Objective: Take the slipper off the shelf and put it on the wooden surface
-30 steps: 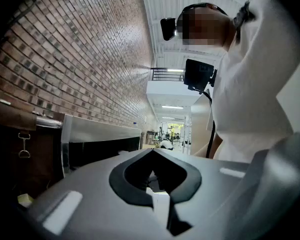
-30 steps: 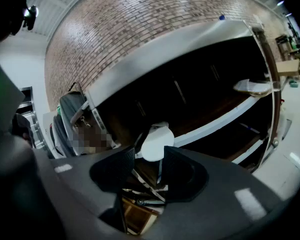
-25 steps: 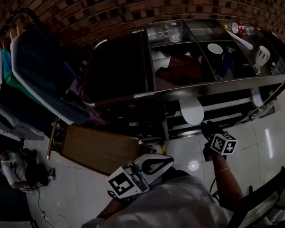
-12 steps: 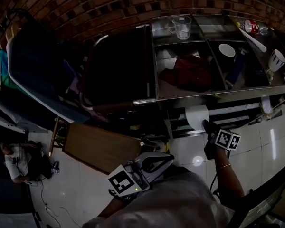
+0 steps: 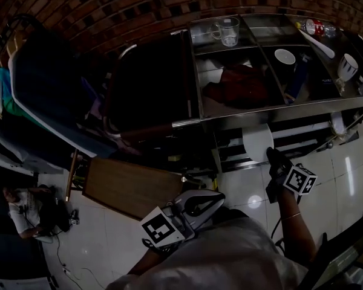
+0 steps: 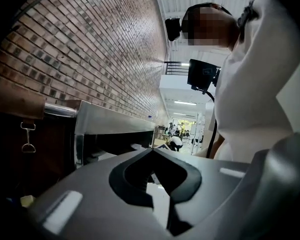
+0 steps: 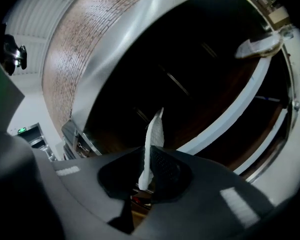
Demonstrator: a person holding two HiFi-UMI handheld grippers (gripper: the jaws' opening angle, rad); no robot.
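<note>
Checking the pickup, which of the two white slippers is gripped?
The left slipper, pinched between the jaws of the right gripper; the other slipper sits untouched farther right.

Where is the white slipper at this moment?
In the head view the slipper is at lower right, by the low rails under the steel shelf, pinched edge-on by the right gripper.

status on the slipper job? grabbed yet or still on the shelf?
Done: the right gripper has its fingers shut on the edge of the white slipper. In hand: the slipper is gripped but not yet lifted clear of the low shelf. To do: carry it over and set it on the wooden surface. The left gripper is shut and empty.
</note>
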